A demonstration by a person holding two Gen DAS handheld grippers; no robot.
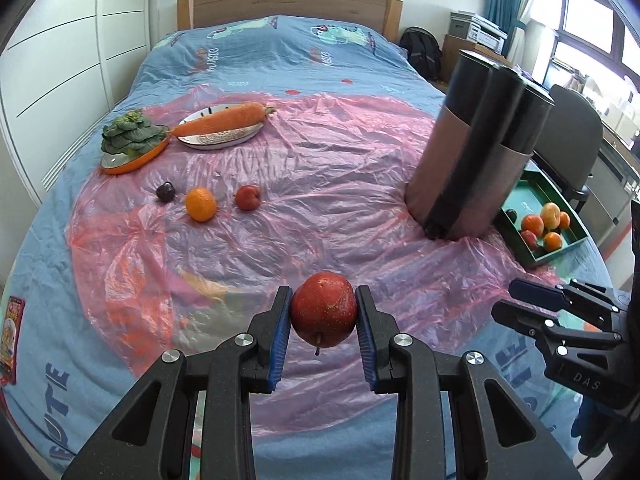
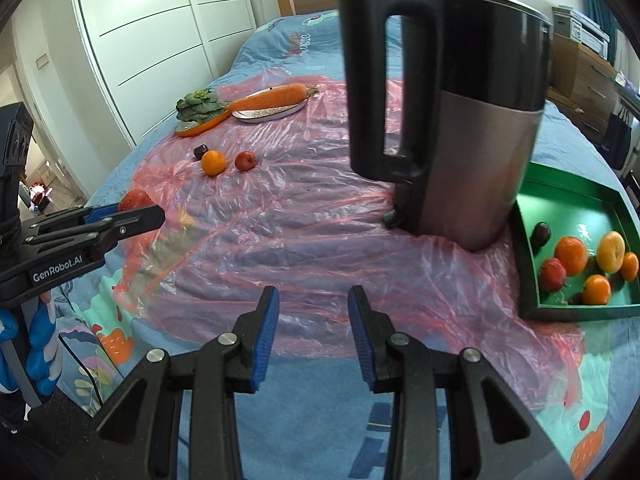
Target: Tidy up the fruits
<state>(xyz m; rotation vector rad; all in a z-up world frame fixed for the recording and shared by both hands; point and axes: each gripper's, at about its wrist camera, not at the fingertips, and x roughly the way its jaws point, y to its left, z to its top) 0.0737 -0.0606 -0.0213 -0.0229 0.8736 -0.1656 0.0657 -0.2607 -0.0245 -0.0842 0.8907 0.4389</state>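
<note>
My left gripper [image 1: 323, 312] is shut on a red apple [image 1: 323, 308] and holds it above the pink plastic sheet [image 1: 280, 200]; the apple also shows in the right wrist view [image 2: 136, 199]. My right gripper [image 2: 313, 316] is open and empty above the bed's near edge; it also shows in the left wrist view [image 1: 520, 300]. A dark plum [image 1: 165, 191], an orange [image 1: 201, 204] and a small red apple [image 1: 247, 197] lie on the sheet. A green tray [image 2: 532, 280] at the right holds several fruits, among them an orange [image 2: 571, 255] and a yellow fruit [image 2: 611, 257].
A tall steel-and-black kettle [image 2: 472, 128] stands on the sheet beside the tray. At the far left a big carrot [image 1: 224, 119] lies on a white plate [image 1: 218, 140] and a leafy green [image 1: 130, 135] sits on an orange dish [image 1: 136, 160]. A wardrobe stands left of the bed.
</note>
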